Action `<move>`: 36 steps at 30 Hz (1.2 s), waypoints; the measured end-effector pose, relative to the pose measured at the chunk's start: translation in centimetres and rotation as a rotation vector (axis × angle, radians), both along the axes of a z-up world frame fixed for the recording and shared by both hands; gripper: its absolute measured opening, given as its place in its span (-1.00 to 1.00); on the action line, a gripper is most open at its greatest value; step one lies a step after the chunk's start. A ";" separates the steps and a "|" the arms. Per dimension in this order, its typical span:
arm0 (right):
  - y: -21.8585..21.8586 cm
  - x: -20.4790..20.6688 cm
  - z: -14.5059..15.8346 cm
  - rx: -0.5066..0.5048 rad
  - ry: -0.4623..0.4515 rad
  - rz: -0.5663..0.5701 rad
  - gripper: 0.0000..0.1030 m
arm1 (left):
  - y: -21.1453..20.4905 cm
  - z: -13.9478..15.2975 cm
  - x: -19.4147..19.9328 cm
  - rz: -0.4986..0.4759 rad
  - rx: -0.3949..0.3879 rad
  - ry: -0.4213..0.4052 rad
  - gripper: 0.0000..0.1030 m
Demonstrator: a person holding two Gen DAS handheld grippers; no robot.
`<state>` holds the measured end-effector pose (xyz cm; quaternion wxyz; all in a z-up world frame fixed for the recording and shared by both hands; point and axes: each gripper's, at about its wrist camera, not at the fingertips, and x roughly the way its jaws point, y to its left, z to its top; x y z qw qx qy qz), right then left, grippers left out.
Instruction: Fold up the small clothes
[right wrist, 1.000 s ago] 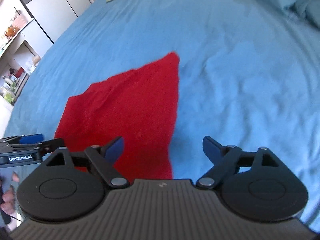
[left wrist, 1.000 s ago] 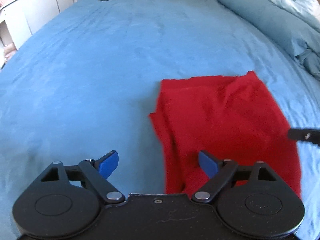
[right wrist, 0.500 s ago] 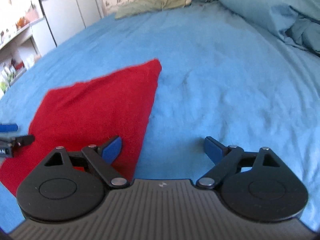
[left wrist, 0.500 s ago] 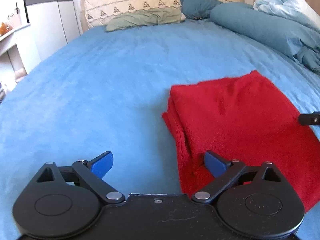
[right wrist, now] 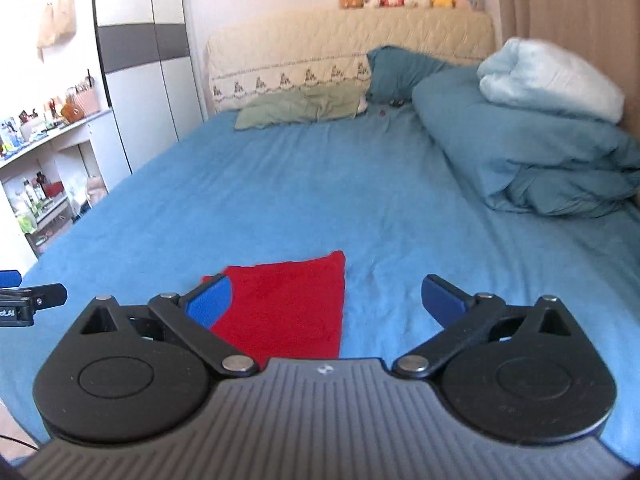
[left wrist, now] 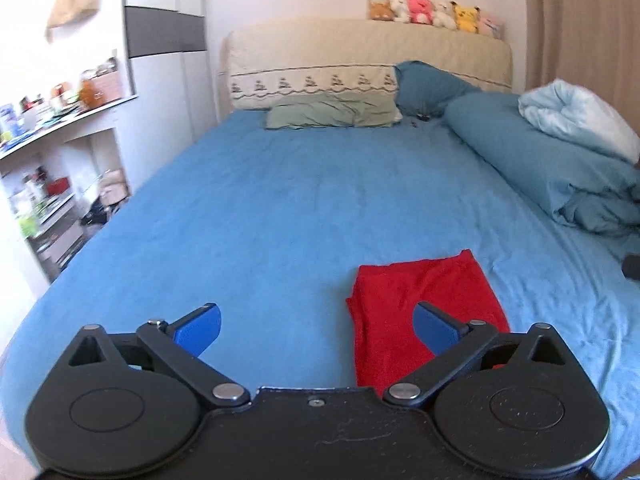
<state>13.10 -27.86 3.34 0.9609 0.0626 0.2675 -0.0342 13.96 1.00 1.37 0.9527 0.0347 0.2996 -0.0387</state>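
Red knit fabric: a folded red garment [left wrist: 424,300] lies flat on the blue bed sheet [left wrist: 280,208], near the foot end of the bed. In the left wrist view it sits at about 4 o'clock from the centre of the frame; in the right wrist view it sits at about 7 o'clock. Its near edge is hidden behind each gripper body.

The left gripper [left wrist: 316,328] is raised above the sheet. Its jaws are opening and stand wide apart, with nothing between them. One blue pad [left wrist: 198,328] shows over bare sheet; the other shows over the garment's left part, with no contact evident.

The right gripper [right wrist: 328,300] is likewise clear of the bed, jaws spread wide and nothing gripped. Its left-hand pad [right wrist: 210,300] overlaps the garment's left corner in the picture only.

At 9 o'clock in the right wrist view, the tip of the left gripper enters the frame.

At 12 o'clock: a cream headboard [left wrist: 360,56] with a row of plush toys [left wrist: 432,10] on top, and a green pillow [left wrist: 332,116] below it. At 2 to 3 o'clock: a rolled teal duvet [left wrist: 540,164] with a pale blue blanket [left wrist: 576,116] on top. At 9 o'clock: cluttered white shelves [left wrist: 52,160].
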 end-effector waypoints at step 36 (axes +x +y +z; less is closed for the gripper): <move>6.0 -15.0 -3.6 -0.057 0.238 -0.052 1.00 | -0.7 -2.5 -13.1 -0.070 0.051 0.027 1.00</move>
